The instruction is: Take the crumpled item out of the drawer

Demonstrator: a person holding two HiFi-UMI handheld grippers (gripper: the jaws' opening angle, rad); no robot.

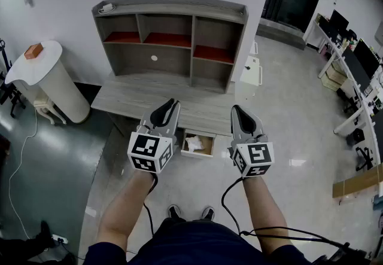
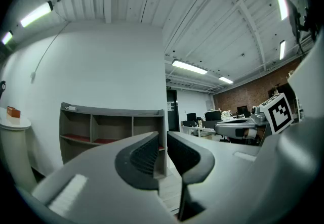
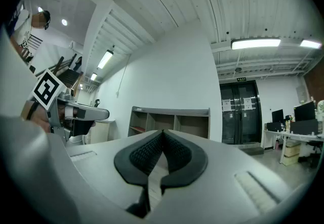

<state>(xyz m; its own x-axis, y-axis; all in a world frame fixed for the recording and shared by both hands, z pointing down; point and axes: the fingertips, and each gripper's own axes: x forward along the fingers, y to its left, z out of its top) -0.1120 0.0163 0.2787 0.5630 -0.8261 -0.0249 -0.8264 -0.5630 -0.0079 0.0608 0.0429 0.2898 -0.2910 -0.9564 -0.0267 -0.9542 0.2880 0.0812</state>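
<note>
A person stands over an open drawer [image 1: 210,145] that is pulled out from the front edge of a grey wooden tabletop [image 1: 122,99], a handheld tool in each hand. The crumpled item [image 1: 194,143], a white wad, lies inside the drawer toward its left side, with bare brown drawer floor to its right. Seen from the head view, the left tool [image 1: 171,106] is raised just left of the drawer and the right tool [image 1: 240,112] just right of it. Neither touches the drawer or the wad. The left tool's dark ribbed pads stand slightly apart, a thin strip of the room showing through the gap and nothing between them. The right tool is clenched, its pad tips meeting with nothing caught in them. Both tools point away from the drawer, across the tabletop toward a grey shelf unit [image 1: 191,48] with red-lined compartments that stands behind the drawer against a white wall. The person's dark shoes [image 1: 190,212] are planted on the pale floor in front of the drawer. Well to the left of the drawer, a white round stand [image 1: 48,87] carries a small reddish block [image 1: 33,50].
</note>
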